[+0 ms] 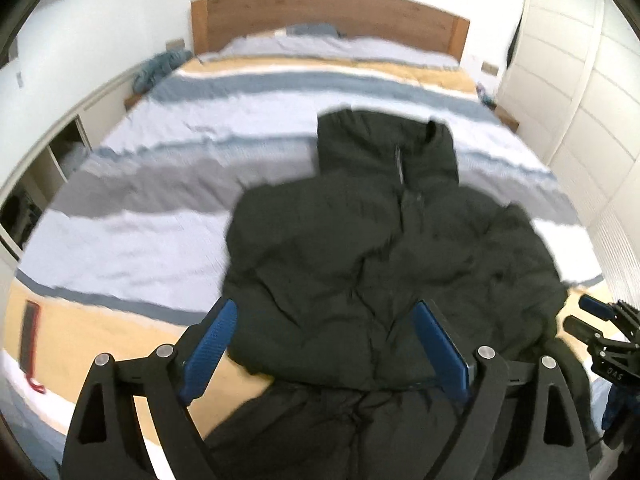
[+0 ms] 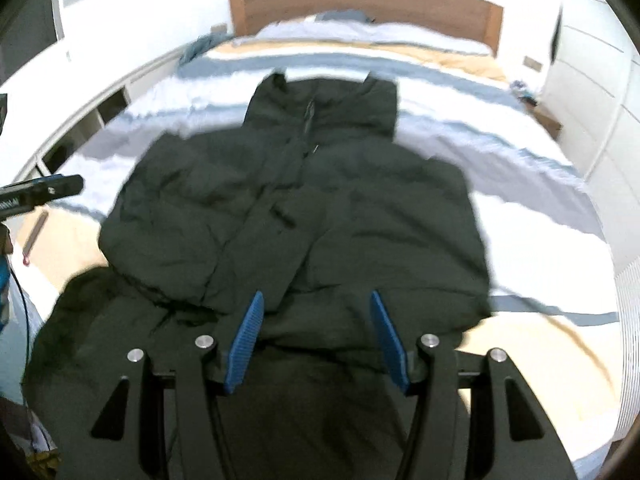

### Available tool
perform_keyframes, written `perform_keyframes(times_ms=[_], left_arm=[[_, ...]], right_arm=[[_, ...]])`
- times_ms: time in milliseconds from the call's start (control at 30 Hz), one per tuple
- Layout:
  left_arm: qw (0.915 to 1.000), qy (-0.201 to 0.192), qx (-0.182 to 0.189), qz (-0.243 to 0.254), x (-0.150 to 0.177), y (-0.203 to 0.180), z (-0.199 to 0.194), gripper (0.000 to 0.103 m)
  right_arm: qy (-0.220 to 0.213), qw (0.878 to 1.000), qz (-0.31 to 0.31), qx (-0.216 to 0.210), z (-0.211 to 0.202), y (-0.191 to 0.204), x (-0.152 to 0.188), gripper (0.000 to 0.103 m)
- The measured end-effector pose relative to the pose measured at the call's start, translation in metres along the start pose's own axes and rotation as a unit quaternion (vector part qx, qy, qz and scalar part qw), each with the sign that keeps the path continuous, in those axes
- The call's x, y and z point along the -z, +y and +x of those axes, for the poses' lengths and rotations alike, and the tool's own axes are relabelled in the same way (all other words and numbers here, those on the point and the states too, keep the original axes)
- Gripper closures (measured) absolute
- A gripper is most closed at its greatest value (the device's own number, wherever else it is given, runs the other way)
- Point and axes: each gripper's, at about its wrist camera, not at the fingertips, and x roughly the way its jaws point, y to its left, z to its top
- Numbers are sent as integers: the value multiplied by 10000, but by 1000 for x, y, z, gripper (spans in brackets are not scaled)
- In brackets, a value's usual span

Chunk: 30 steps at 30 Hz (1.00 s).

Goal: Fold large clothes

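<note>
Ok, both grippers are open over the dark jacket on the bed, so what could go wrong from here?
1. The puffy jacket is already bunched, its left side doubled over; one layer may slip from the left gripper.
2. Its lower part hangs off the bed edge near the right gripper; a tug could drag it off.
3. The red-tipped flat object lies nearby and a swung sleeve might sweep it away.

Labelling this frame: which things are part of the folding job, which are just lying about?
Job:
black jacket
left gripper, jaws open
right gripper, jaws open
striped bed cover

Lying about:
blue cloth
flat red-edged object
headboard
</note>
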Motion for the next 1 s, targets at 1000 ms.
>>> perform_keyframes(times_ms=[1000], left_arm=[[9971,-724,157,-163,-233,40,71,1]], right_arm=[[-1255,9912,396,115,15,-125,-236,39]])
